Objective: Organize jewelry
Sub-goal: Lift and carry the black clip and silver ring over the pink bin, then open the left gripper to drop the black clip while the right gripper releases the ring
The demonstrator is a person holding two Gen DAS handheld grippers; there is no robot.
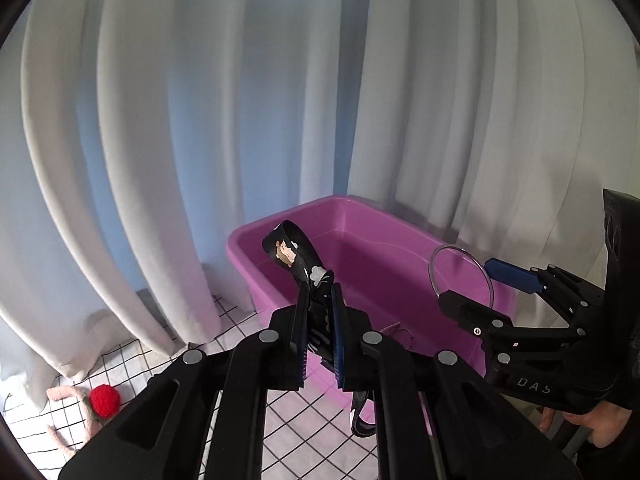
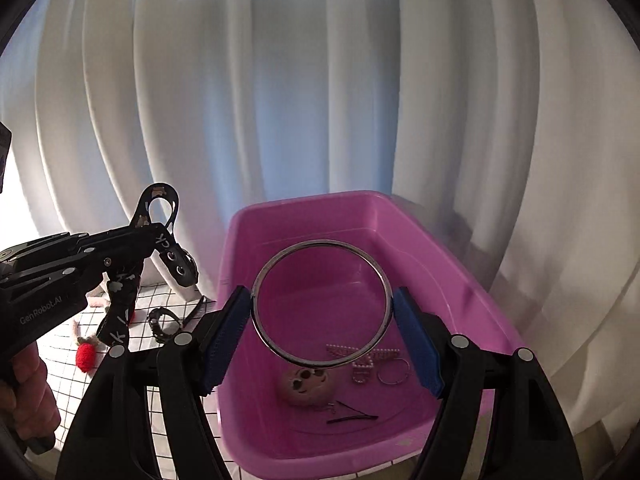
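My left gripper (image 1: 320,312) is shut on a black printed strap (image 1: 294,254) and holds it up at the near left edge of the pink tub (image 1: 400,264). It shows from the side in the right wrist view (image 2: 144,236), strap ends hanging down. My right gripper (image 2: 322,316) is shut on a clear silver-rimmed bangle (image 2: 256,280), held upright over the tub (image 2: 460,280). In the left wrist view the bangle (image 1: 434,256) shows in the right gripper (image 1: 472,284). Inside the tub lie a pink face charm (image 2: 306,386), a pearl clip (image 2: 362,364), a small ring (image 2: 394,372) and a black hairpin (image 2: 352,418).
White curtains hang close behind the tub. The table has a white cloth with a black grid (image 1: 296,424). A red knitted ball with pink parts (image 1: 104,400) lies at the left, also in the right wrist view (image 2: 86,354). A dark bracelet (image 2: 162,324) lies by the tub.
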